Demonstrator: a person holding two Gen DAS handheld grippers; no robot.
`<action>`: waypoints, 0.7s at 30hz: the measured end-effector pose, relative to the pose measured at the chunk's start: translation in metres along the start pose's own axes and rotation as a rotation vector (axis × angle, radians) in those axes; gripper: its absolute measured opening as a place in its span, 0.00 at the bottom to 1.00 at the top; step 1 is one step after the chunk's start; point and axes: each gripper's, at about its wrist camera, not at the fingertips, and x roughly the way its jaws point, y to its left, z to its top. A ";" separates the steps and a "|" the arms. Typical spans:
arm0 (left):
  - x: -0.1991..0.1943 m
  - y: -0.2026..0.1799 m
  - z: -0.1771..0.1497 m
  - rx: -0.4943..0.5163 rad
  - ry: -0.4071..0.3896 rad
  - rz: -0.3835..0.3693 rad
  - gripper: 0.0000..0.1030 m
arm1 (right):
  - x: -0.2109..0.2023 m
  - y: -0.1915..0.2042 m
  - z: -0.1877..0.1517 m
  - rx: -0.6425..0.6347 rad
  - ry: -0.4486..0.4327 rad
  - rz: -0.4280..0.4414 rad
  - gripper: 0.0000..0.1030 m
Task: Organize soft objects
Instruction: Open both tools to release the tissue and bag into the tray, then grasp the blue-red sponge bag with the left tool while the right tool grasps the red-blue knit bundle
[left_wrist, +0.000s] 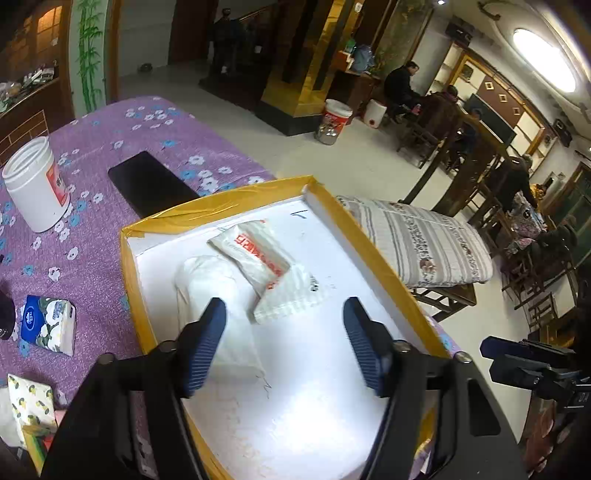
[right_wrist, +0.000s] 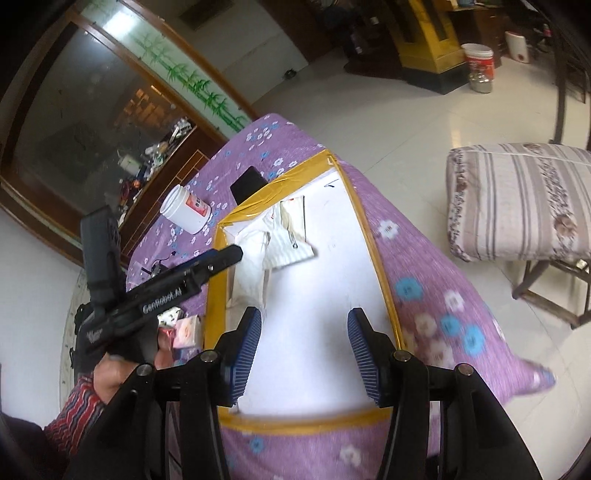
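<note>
While crinkly, 3 soft packets (left_wrist: 255, 254)

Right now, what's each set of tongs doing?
Left tongs: open, empty, above the packets in the tray.
Right tongs: open, empty, over the tray.

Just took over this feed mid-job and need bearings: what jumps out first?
A yellow-taped white tray fills the middle of the purple floral tablecloth, with three soft white packets piled at its far left end. Both claws hang open and empty above it, the left claw just short of the packets, the right claw over the bare near end. A blue tissue pack waits on the cloth left of the tray.
</note>
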 end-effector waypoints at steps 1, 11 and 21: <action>-0.002 -0.001 -0.001 0.002 -0.005 -0.001 0.66 | -0.007 0.001 -0.005 0.001 -0.012 -0.007 0.50; -0.037 -0.011 -0.011 0.037 -0.034 -0.047 0.66 | -0.037 0.023 -0.023 -0.007 -0.070 -0.017 0.55; -0.090 0.013 -0.036 -0.010 -0.090 -0.052 0.67 | -0.023 0.046 -0.024 -0.046 -0.046 0.020 0.69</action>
